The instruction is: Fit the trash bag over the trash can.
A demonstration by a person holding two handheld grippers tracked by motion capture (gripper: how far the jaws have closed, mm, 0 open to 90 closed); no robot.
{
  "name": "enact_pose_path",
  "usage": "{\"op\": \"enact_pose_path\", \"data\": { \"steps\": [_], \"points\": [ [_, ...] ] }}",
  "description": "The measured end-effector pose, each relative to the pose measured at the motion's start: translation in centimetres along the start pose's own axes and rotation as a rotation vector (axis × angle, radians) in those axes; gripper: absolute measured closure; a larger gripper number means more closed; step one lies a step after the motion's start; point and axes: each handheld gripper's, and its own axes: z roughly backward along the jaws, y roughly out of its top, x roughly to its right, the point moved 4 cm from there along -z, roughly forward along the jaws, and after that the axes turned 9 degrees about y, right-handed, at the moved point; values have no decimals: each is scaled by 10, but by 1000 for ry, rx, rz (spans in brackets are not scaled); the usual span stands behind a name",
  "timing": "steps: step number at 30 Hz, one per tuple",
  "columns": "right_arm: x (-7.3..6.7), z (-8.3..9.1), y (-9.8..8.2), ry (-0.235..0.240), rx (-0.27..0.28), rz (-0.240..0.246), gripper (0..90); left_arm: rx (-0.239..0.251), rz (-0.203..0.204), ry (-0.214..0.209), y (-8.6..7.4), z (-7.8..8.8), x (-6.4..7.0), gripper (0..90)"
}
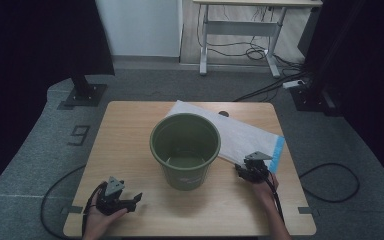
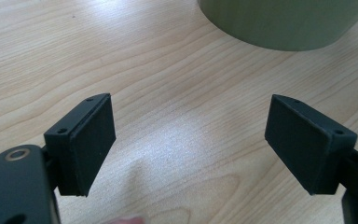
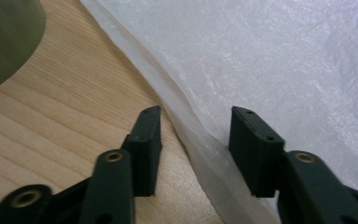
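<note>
A round, dark olive plastic bin [image 1: 185,150] with smooth, slightly tapering walls stands upright at the middle of the pale wood-grain worktop [image 1: 130,130]. Behind and to its right lies a flat, crinkly translucent white plastic bag [image 1: 240,132] with a blue strip along its far right end. The right gripper [image 3: 196,140] sits at the bag's near edge, just right of the bin; its jaws stand partly apart, astride the layered, folded edge of the film, one over bare wood and one over plastic, and the pads do not press on it. The left gripper [image 2: 191,140] rests low over the worktop near its front left corner, its flat matte black jaws wide apart over bare wood, the bin's curved wall ahead.
</note>
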Motion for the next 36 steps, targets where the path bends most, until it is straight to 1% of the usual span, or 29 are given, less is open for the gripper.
{"op": "enact_pose_path", "data": {
  "steps": [1, 2, 3, 4, 5, 6, 7, 8, 9, 10, 12, 15, 16, 18, 20, 21, 22, 23, 25, 26, 27, 28, 29, 30, 31, 32, 33, 35, 36],
  "points": [
    [0, 1, 0, 11, 1, -2, 617, -1, -1, 1, 0, -1, 0, 161],
    [2, 2, -2, 29, 4, -10, 722, -1, -1, 1, 2, -2, 0, 161],
    [2, 2, -2, 29, 4, -10, 722, -1, -1, 1, 2, -2, 0, 161],
    [3, 3, -2, 30, 4, -14, 763, 4, 2, 0, 3, -2, 0, 161],
    [5, 7, -4, 33, -9, -18, 836, 10, 5, -4, 4, -1, 0, 162],
    [6, 8, -4, 32, -14, -19, 858, 10, 5, -4, 4, -1, 0, 162],
    [6, 8, -4, 32, -14, -19, 858, 15, 8, -5, 5, 0, -1, 162],
    [6, 11, -5, 27, -20, -14, 880, 21, 14, -4, 6, 0, -1, 163],
    [6, 14, -8, 16, -22, -4, 885, 24, 18, -4, 6, 1, -1, 164],
    [6, 21, -14, 17, -20, -8, 886, 28, 23, 2, 6, 0, -1, 164],
    [6, 24, -17, 23, -21, -15, 886, 25, 21, 5, 6, 0, -1, 165],
    [5, 43, -32, 33, -23, -25, 887, 21, 24, 4, 5, -1, -1, 165],
    [4, 54, -40, 27, -31, -8, 887, 20, 23, 5, 5, -1, -1, 165],
    [3, 65, -48, 13, -45, 8, 887, 23, 23, 4, 6, -1, -1, 165],
    [2, 74, -56, 12, -44, -4, 886, 27, 27, 5, 6, 0, -2, 165],
    [2, 74, -56, 12, -44, -4, 886, 27, 27, 5, 6, 0, -2, 166],
    [1, 83, -60, 23, -29, -26, 886, 28, 29, 4, 6, 0, -2, 167],
    [0, 87, -62, 28, -21, -35, 886, 30, 33, 2, 6, -1, -3, 168],
    [0, 90, -63, 30, -15, -40, 885, 28, 34, 3, 6, -1, -3, 169],
    [-2, 94, -62, 46, 4, -64, 845, 23, 30, 10, 6, -3, -3, 168],
    [-2, 94, -62, 46, 4, -64, 845, 23, 30, 10, 6, -3, -3, 169],
    [-3, 94, -60, 48, 14, -66, 803, 22, 33, 18, 6, -4, -3, 169],
    [-7, 94, -54, 60, 40, -67, 719, 20, 36, 19, 6, -4, -4, 168],
    [-16, 90, -43, 63, 81, -51, 611, 19, 38, 22, 6, -5, -4, 168],
    [-16, 90, -43, 63, 81, -51, 611, 19, 38, 24, 6, -5, -4, 168],
    [-20, 86, -38, 63, 86, -35, 573, 18, 36, 25, 6, -5, -4, 169],
    [-25, 80, -32, 64, 87, -8, 529, 19, 38, 26, 7, -6, -4, 169],
    [-35, 61, -18, 69, 80, 33, 484, 18, 36, 25, 7, -7, -4, 169],
    [-40, 41, -5, 100, 78, 10, 477, 16, 35, 26, 7, -7, -4, 169]
  ]
}}
